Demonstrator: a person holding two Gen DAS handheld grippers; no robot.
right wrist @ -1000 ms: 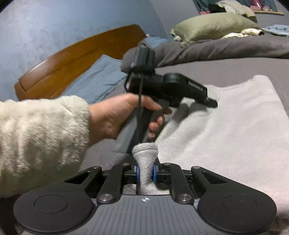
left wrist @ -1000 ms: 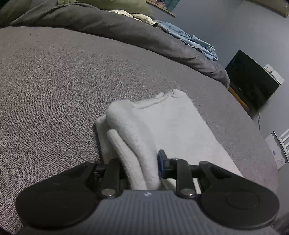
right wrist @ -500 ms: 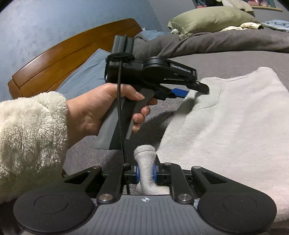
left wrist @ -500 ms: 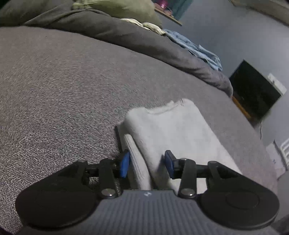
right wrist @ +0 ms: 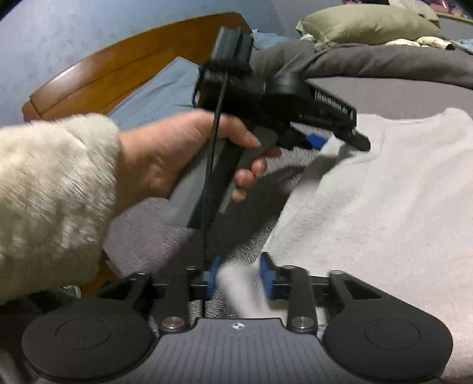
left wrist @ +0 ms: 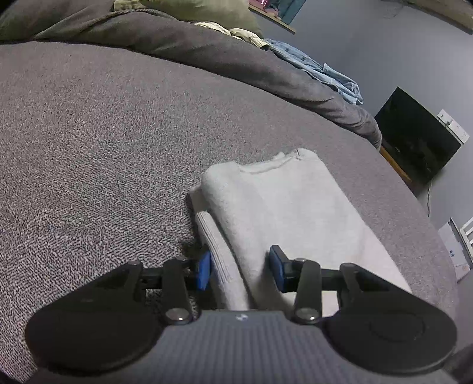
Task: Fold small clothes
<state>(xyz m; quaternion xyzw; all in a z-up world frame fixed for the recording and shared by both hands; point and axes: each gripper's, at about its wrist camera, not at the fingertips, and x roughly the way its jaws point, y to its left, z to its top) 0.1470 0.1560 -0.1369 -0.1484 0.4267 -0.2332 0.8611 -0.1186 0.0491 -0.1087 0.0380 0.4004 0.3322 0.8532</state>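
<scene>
A light grey sweater (left wrist: 289, 206) lies flat on the dark grey bed, its left side folded inward, with a ribbed cuff (left wrist: 217, 251) along the fold. My left gripper (left wrist: 241, 270) is open, its blue pads on either side of the fold and cuff. In the right wrist view the sweater (right wrist: 384, 206) spreads to the right. My right gripper (right wrist: 239, 279) is open, with a blurred bunch of the grey cloth (right wrist: 239, 286) loose between its pads. The left gripper (right wrist: 319, 141) shows there too, held in a hand above the sweater's far edge.
The grey bed cover (left wrist: 88, 147) stretches left and far. A rumpled dark duvet (left wrist: 207, 50), olive pillow (right wrist: 363, 23) and blue garment (left wrist: 325, 73) lie at the far side. A wooden headboard (right wrist: 118, 73) and blue pillow (right wrist: 162, 85) stand left. A black screen (left wrist: 414, 138) is off the bed.
My left gripper let go of the folded sleeve, which now lies flat, and drew back a little. My right gripper opened and released the cloth it was pinching.
</scene>
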